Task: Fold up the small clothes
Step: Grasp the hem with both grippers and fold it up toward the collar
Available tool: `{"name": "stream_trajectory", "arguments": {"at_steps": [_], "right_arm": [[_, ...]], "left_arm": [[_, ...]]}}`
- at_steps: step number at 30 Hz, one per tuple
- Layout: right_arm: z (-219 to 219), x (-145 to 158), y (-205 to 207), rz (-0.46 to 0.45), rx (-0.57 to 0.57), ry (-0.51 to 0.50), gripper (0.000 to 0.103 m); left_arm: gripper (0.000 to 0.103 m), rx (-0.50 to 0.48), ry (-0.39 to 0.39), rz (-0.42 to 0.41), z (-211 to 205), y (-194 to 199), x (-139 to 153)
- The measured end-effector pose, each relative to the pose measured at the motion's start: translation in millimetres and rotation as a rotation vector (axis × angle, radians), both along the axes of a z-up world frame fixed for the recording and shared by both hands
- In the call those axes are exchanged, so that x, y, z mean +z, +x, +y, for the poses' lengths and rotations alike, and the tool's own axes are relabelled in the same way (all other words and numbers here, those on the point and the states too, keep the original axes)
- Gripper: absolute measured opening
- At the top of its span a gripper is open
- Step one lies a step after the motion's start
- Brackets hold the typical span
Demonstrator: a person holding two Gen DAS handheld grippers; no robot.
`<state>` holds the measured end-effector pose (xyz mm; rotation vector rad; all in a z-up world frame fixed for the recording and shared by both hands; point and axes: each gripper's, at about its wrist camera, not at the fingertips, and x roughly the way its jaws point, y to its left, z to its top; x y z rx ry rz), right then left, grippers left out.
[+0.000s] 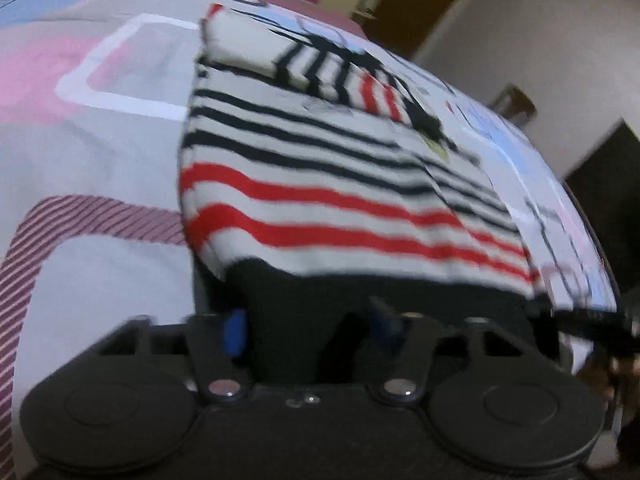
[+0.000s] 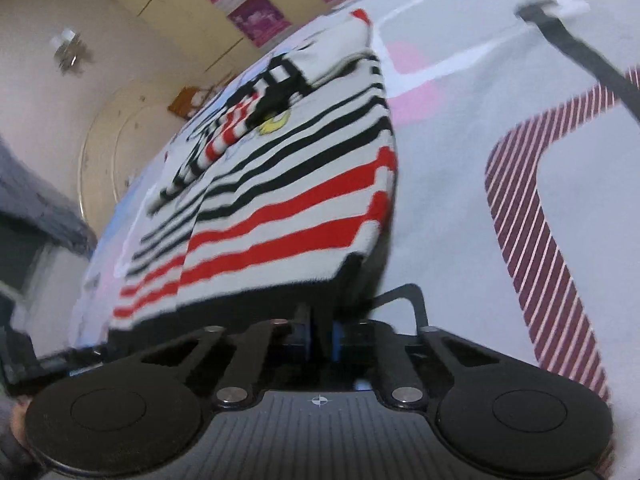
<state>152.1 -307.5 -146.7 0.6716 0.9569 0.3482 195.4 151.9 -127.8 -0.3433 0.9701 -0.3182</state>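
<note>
risks dragging the striped shirt [image 1: 332,184] askew on the bedsheet [image 1: 100,152] if lifted unevenly, with right gripper [image 2: 320,340] fingers clamped tight on its near hem and left gripper [image 1: 312,320] fingers part-closed at that hem, grip unclear; no containers visible.

A bed sheet [image 1: 100,140] spreads across both views, grey with pink patches, white outlined squares and maroon striped bands [image 2: 540,220]. Beyond it, magenta posters [image 2: 256,20] hang on a cream wall [image 2: 120,60], and there's a dark wooden door [image 1: 432,4] off to the far right
</note>
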Motion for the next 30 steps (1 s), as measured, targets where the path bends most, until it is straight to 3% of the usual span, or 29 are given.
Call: {"name": "stream_trajectory", "arguments": {"at_steps": [2,3,7,9,11,12,14,18,24,30], "right_arm": [[-3.8,-2.3,4.3,0.008,-0.007,0.034,0.005],[-4.3,-0.6,5.2,0.002,-0.002,0.028,0.004],[-13.0,28.2,-10.1,-0.111,-0.011,0.018,0.004],[-18.8,35.8,-20.3,-0.164,-0.026,0.011,0.004],[-16.7,18.8,-14.8,-0.087,-0.008,-0.07,0.004],[-17.4,8.2,-11.2,-0.034,-0.009,-0.074,0.003],[-24.1,9.8,-10.2,-0.034,-0.043,-0.013,0.004],[-29.4,35.4,-10.1,-0.119,-0.049,0.001,0.004],[-20.3,83.5,37.0,-0.241,-0.074,0.018,0.003],[-20.7,121.7,114.0,-0.319,-0.139,0.051,0.004]], "left_arm": [[0.026,0.031,-0.023,0.002,3.9,5.6,-3.1],[0.007,0.037,-0.024,0.0,4.3,6.4,-3.2],[0.007,0.103,-0.138,-0.109,15.9,-17.8,10.1],[0.007,0.161,-0.146,-0.103,21.2,-22.8,3.1],[0.007,0.201,-0.124,-0.023,20.6,-16.4,-17.8],[0.007,0.222,-0.151,-0.03,21.5,-17.0,-19.8],[0.007,0.241,-0.164,-0.037,20.2,-17.9,-15.7],[0.007,0.26,-0.188,-0.057,21.8,-18.8,-7.8],[0.007,0.276,-0.248,-0.16,26.6,6.9,34.1],[0.007,0.261,-0.294,-0.25,29.9,85.6,76.6]]}}
